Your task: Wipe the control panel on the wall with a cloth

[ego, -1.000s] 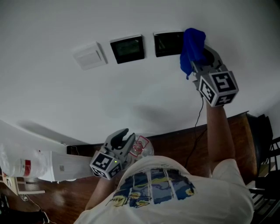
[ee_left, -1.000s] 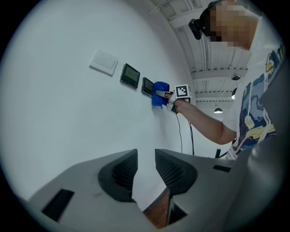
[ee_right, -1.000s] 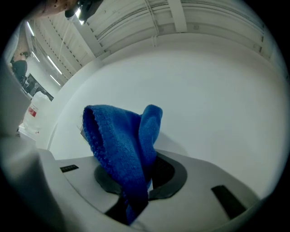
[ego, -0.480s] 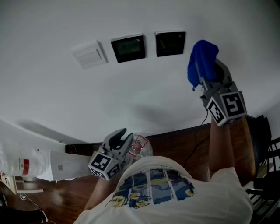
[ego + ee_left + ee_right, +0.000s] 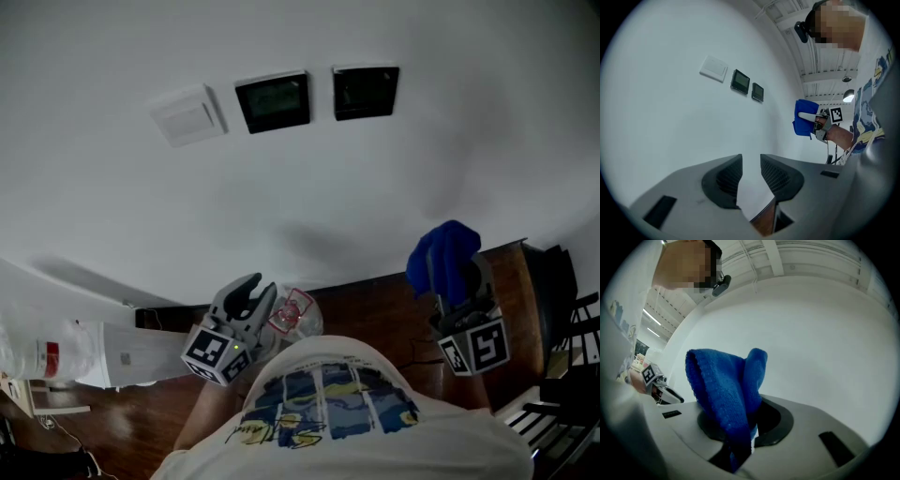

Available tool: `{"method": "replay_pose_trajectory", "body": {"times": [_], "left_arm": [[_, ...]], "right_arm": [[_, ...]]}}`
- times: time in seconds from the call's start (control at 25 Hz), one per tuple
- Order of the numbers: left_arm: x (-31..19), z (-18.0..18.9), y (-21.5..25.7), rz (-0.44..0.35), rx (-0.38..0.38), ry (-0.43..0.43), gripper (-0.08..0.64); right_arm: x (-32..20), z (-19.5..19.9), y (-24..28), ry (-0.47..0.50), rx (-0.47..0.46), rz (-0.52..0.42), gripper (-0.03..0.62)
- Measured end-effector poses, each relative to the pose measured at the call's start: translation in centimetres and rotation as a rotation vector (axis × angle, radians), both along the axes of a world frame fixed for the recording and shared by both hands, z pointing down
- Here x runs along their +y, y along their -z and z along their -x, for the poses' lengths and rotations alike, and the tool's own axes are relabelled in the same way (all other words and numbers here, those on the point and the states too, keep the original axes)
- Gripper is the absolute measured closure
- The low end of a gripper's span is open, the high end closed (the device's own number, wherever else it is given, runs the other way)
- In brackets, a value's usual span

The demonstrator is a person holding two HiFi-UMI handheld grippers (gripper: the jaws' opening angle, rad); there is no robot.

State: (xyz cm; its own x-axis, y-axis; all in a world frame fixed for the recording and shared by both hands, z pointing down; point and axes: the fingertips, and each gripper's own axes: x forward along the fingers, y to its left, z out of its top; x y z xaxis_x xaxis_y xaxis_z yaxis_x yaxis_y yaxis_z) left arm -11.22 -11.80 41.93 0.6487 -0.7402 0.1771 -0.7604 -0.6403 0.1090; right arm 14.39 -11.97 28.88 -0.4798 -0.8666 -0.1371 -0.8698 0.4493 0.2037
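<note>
Two black control panels (image 5: 273, 101) (image 5: 366, 92) hang on the white wall beside a white switch plate (image 5: 190, 116). They show small in the left gripper view as well, the panels (image 5: 740, 81) (image 5: 757, 92) to the right of the plate (image 5: 714, 69). My right gripper (image 5: 452, 277) is low at the right, well below the panels and off the wall, shut on a blue cloth (image 5: 442, 255) that bunches up over its jaws (image 5: 723, 389). My left gripper (image 5: 255, 289) hangs low near my body, its jaws a narrow gap apart and holding nothing (image 5: 747, 160).
A clear plastic item with a red label (image 5: 296, 314) sits just right of the left gripper. A long white object with a red mark (image 5: 103, 357) lies at lower left. Dark wooden floor (image 5: 375, 300) runs along the wall's foot, and black furniture (image 5: 562, 281) stands at the right.
My right gripper has carried the blue cloth down from beside the right black panel to waist height, away from the wall. The left gripper has hardly moved.
</note>
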Motion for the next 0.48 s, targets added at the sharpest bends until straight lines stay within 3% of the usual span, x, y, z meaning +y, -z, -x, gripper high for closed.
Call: {"method": "replay_pose_trajectory", "body": {"times": [0.48], "left_arm": [[0.0, -0.6, 0.1, -0.006, -0.004, -0.023, 0.463]], "right_arm": [[-0.1, 0.0, -1.9, -0.021, 0.004, 0.032, 0.503]]}}
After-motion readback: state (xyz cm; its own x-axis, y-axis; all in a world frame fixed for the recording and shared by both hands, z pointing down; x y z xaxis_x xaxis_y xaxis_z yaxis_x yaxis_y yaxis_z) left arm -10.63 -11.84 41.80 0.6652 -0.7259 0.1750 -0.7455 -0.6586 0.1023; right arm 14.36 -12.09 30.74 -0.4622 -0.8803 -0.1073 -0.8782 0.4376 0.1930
